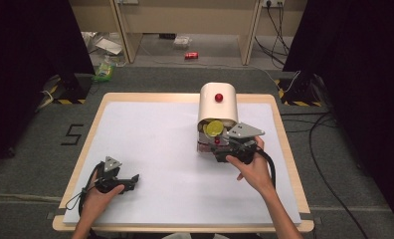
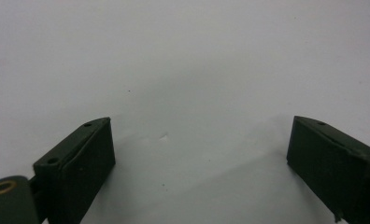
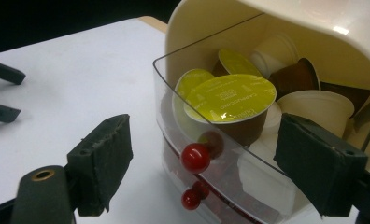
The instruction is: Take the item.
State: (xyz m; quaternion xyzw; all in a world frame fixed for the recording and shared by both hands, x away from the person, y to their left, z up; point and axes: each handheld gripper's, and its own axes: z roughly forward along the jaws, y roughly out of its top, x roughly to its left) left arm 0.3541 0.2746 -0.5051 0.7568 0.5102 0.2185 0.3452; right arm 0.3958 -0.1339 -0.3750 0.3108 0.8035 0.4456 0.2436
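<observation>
**Right gripper at the pulled-out capsule drawer**

High view: the right gripper [image 1: 224,144] sits at the front of the cream capsule dispenser [image 1: 218,102], whose top drawer [image 1: 211,130] stands pulled out. The left gripper [image 1: 131,180] rests well off to its side on the white table [image 1: 150,149].

Left gripper view: jaws spread wide over bare table, nothing between them.

Right gripper view: jaws spread, the red knob [image 3: 195,158] between them untouched; the green-lidded capsule [image 3: 230,98] lies just beyond and above. To move the drawer, I'd centre on the knob before closing and keep the motion straight.
</observation>
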